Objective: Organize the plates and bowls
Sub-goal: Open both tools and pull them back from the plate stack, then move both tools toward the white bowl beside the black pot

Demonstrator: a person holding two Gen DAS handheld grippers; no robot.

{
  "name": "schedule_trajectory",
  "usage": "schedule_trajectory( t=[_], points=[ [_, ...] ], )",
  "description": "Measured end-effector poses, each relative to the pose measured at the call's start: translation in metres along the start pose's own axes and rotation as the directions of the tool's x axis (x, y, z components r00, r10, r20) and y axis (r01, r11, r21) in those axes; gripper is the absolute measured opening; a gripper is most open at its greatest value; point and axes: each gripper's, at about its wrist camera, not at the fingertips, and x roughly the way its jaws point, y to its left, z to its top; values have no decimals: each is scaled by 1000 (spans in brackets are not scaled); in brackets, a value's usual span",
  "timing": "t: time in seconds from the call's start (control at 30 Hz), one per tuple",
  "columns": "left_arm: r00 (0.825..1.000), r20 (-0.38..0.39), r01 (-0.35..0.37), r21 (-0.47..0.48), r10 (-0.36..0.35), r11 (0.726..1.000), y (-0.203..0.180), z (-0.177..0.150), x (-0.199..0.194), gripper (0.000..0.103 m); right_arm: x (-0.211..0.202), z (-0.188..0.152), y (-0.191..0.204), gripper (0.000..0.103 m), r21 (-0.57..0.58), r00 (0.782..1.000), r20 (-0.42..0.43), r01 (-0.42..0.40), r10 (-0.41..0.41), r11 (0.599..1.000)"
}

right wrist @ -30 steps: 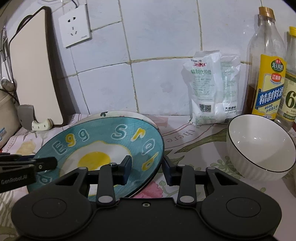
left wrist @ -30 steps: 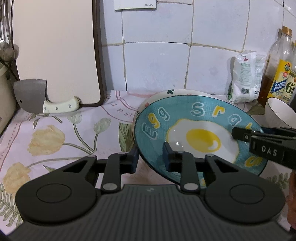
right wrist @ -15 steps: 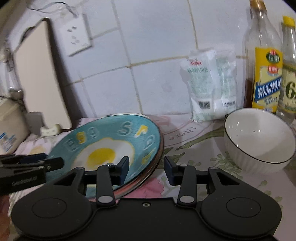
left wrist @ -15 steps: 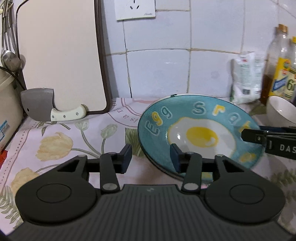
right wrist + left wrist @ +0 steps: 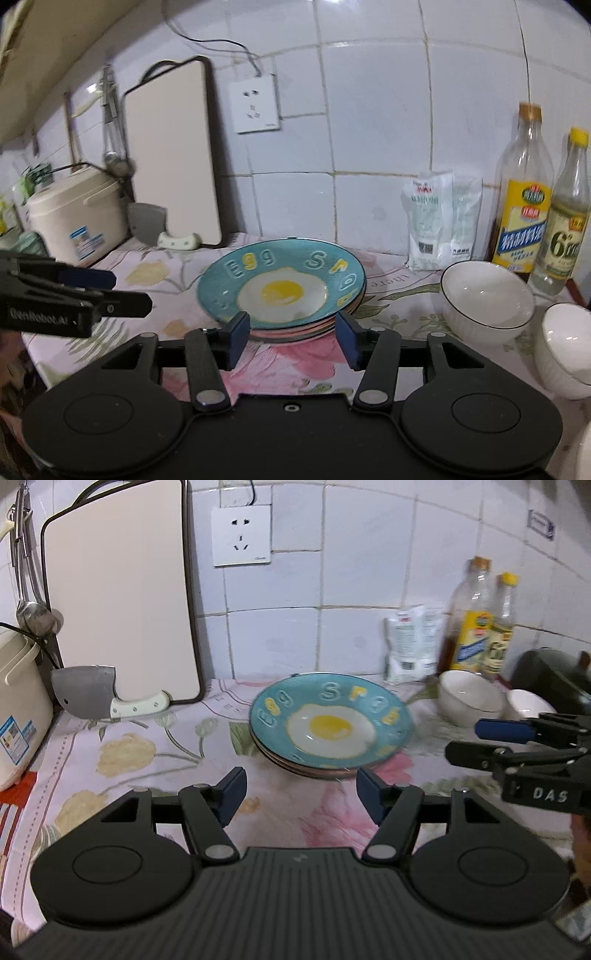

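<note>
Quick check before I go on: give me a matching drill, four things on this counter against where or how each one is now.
Things:
1. egg plate
2. cleaver
3. white bowl
4. left tool

States:
A. open, holding nothing
B. on top of the plate stack
C. leaning by the cutting board
D. in front of the bottles

Pairs: 1-B, 2-C, 3-D, 4-A

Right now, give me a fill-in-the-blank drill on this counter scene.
1. The blue plate shows a fried ____.
2. It lies on top of a ____ of plates.
3. Both the left gripper and the right gripper are ____.
4. The two white bowls stand to the plate's ____.

Missing: egg; stack; open; right
</note>
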Motion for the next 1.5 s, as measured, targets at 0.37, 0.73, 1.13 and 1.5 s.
schedule_trajectory(
  t=[0.37,0.73,1.13,1.5],
  points=[
    [997,-16,79,85,-78,993,-34,-7,-89,78,-95,-1,19,85,-99,999,14,-51,52,994],
    [990,-31,141,203,-138,969,-86,-26,-131,91,-158,-34,12,93,-151,999,17,-34,37,988],
    [971,-68,238,194,-229,952,-140,-43,-108,93,-200,-78,-19,93,-162,999,32,29,-24,986],
    [936,-92,351,181,-340,919,-197,-52,-52,93,-197,-123,-86,93,-52,996,40,81,-79,995]
  ],
)
